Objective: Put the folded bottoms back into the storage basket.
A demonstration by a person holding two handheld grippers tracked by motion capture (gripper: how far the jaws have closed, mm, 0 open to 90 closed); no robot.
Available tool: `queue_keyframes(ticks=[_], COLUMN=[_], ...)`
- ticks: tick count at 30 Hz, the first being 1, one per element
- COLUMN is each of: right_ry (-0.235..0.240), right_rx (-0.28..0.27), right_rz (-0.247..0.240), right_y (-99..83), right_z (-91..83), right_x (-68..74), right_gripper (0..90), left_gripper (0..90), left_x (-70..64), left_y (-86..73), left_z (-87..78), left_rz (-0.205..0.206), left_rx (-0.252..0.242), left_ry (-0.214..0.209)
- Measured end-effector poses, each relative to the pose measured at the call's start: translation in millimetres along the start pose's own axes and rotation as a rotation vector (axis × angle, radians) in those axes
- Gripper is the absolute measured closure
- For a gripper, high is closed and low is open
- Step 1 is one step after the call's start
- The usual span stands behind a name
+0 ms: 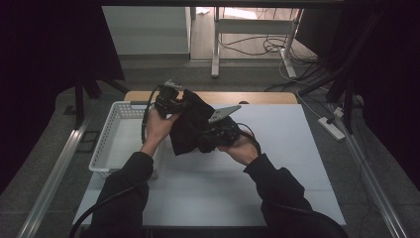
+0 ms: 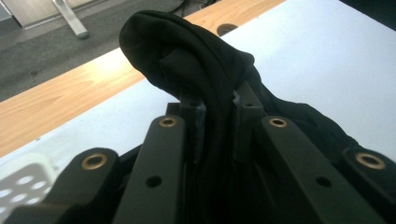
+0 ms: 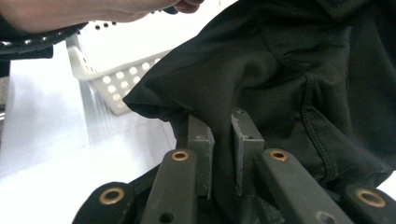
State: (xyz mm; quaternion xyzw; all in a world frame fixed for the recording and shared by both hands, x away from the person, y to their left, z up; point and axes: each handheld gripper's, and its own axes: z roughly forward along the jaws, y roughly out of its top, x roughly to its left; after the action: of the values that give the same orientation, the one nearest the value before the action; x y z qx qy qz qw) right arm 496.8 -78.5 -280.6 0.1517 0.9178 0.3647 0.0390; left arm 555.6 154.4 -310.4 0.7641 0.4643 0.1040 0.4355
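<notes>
Above the white table [image 1: 277,163], the black cloth [image 1: 190,124] hangs between the left gripper [image 2: 218,122] and right gripper [image 3: 223,140], each pinching a fold (basket [image 1: 106,144] just left), so any slackening could let it slip and drop.

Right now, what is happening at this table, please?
A person holds a black cloth up above the white table with two grippers. The left gripper is shut on a bunched fold of it, and the right gripper is shut on another part. The cloth hangs between them, lifted off the table as far as the high view shows. A white basket stands at the left side of the table, beside the left hand. Nothing shows inside the basket.
</notes>
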Motion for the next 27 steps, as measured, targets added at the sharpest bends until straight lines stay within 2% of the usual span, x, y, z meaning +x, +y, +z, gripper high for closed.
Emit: queue_keyframes(ticks=[16, 27], right_ry=[0.025, 0.044], right_rx=[-0.027, -0.051], right_rz=[-0.034, -0.057], right_y=[31.7, 53.6], right_z=[22.5, 38.8], right_x=[10.7, 18.6], right_gripper=[80.9, 80.9], left_gripper=[78.3, 78.3], left_x=[28.1, 47.9], left_y=[-0.4, -5.5], left_z=[-36.9, -63.8], left_rz=[-0.02, -0.029], left_rx=[-0.024, -0.03], left_ry=[0.036, 0.08])
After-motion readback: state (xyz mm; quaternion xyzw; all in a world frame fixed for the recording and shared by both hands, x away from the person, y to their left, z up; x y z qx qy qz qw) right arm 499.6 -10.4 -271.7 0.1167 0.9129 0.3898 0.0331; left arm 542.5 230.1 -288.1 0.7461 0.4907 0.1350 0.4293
